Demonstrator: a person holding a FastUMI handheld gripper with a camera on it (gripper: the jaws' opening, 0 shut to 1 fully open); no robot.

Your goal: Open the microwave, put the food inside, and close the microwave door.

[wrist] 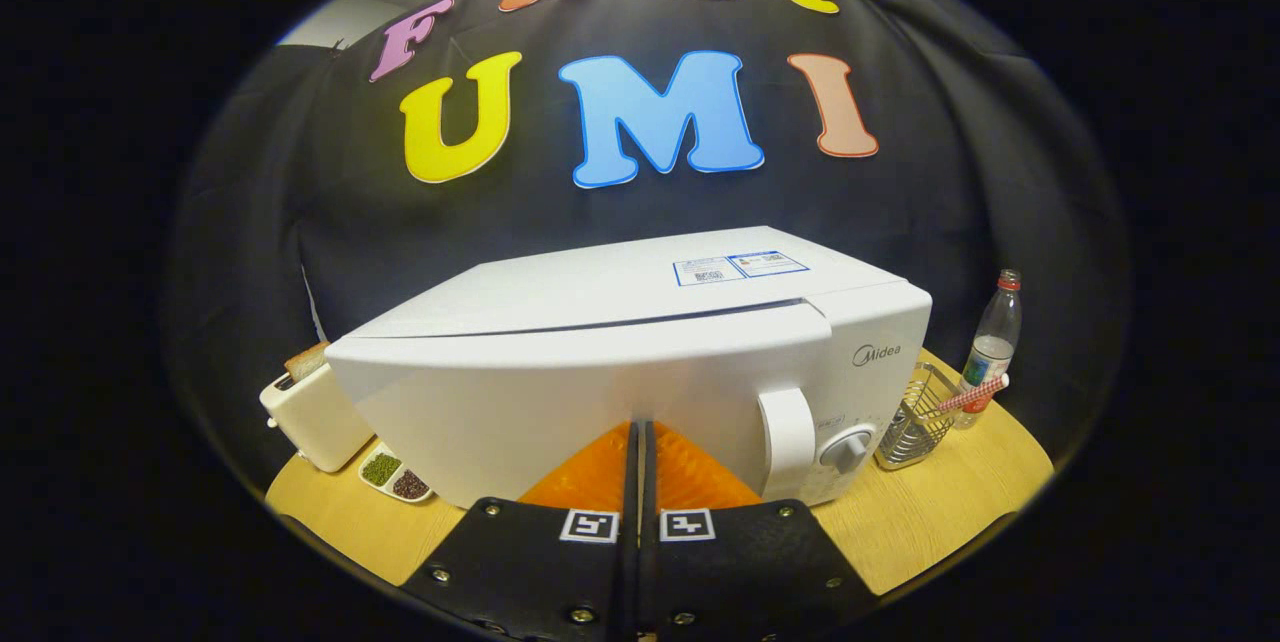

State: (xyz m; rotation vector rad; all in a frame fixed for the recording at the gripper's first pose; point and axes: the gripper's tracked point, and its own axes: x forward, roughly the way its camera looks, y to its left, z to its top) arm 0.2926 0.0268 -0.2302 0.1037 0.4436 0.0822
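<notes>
White microwave (620, 372) and toaster (315, 417) on a pale wood-grain table (930, 512).

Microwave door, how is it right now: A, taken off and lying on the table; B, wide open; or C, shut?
C: the microwave door sits flush against the body, its handle untouched, with the shut claw just in front of it.

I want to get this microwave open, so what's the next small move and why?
Probably open the fingers and shift right toward the handle. The gripper is shut with nothing between its fingers and points at the middle of the microwave door, which is closed. The handle stands to the right of the fingertips, beside the dial.
</notes>
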